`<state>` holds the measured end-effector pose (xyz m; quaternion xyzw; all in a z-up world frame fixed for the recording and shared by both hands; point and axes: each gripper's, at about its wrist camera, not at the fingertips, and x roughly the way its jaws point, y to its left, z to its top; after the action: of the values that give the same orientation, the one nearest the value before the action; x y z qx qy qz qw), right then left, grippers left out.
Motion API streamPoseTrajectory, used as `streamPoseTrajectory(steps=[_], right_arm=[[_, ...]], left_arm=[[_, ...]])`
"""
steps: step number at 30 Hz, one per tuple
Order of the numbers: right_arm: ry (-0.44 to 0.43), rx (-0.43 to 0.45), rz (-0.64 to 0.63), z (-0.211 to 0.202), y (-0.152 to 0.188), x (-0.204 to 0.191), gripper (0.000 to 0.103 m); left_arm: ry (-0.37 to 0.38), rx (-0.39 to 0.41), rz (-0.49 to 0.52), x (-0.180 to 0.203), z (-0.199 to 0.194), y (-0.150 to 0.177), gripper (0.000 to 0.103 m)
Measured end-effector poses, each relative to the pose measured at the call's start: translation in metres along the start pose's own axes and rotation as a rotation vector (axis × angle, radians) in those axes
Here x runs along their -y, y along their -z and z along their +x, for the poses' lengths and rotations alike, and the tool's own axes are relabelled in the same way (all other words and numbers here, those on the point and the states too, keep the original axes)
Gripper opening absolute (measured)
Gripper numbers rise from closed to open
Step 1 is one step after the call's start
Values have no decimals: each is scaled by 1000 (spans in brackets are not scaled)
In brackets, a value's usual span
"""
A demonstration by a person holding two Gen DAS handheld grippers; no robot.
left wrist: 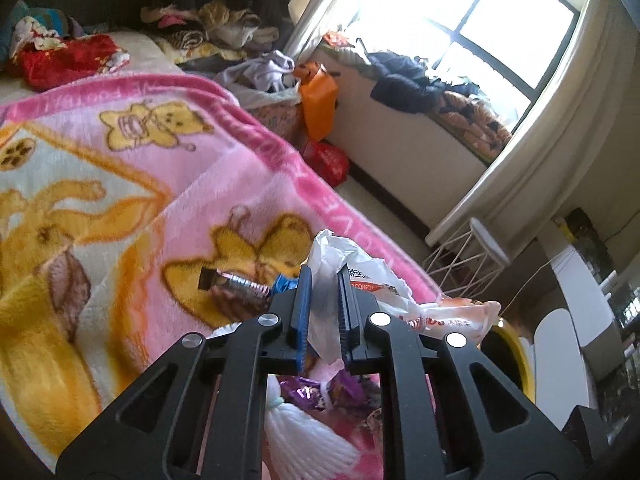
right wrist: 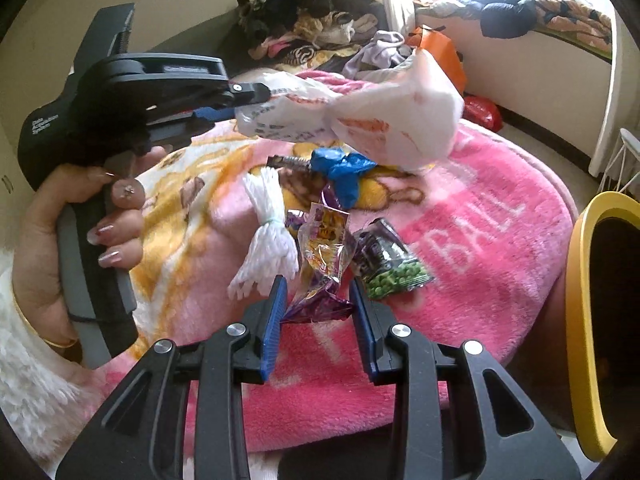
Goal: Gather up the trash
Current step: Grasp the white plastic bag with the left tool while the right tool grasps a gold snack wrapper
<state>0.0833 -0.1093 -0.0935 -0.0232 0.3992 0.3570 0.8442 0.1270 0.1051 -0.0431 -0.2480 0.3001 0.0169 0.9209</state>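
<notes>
Clamped tight, the left gripper has its two blue-padded fingers pinched on a crumpled white plastic bag with orange print, and that bag hangs clear above the bed, bulging out to the right of the jaws in the right wrist view. Right gripper next: its fingers stand partly apart with the lower tail of a purple and yellow snack wrapper between them; whether the pads actually press on it I cannot tell.

Now by size. Biggest thing here is the pink cartoon blanket, spread over the whole bed, with everything lying on it. At the far right edge sits a yellow-rimmed bin, just beside the bed. Far back there is a heap of clothes against the wall, and an orange bag near the window ledge. A hand wraps the left gripper's handle at the near left.

Down to the small stuff on the blanket: a white tassel of yarn left of the wrapper, a crumpled blue scrap beyond it under the hanging bag, a green pea packet just right of the wrapper, and a small metal-tipped piece touching the blue scrap's left end.
</notes>
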Motion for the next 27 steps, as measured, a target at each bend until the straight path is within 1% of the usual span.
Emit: streamPoseTrajectory(steps=[5,12,23,27], right_arm=[[14,30,5,-10,-6,2,31],[30,61,17,-20,-13,7,31],[51,94,32,-30,-17,11,31],[61,104,42,-34,-17,15,31]], left_arm=[[16,29,2,7,-11,-7,8],[28,48,5,13,-21,-10,8],[67,55,8,24,-30,-9,8],[77,57,23,32,-32,-8,8]])
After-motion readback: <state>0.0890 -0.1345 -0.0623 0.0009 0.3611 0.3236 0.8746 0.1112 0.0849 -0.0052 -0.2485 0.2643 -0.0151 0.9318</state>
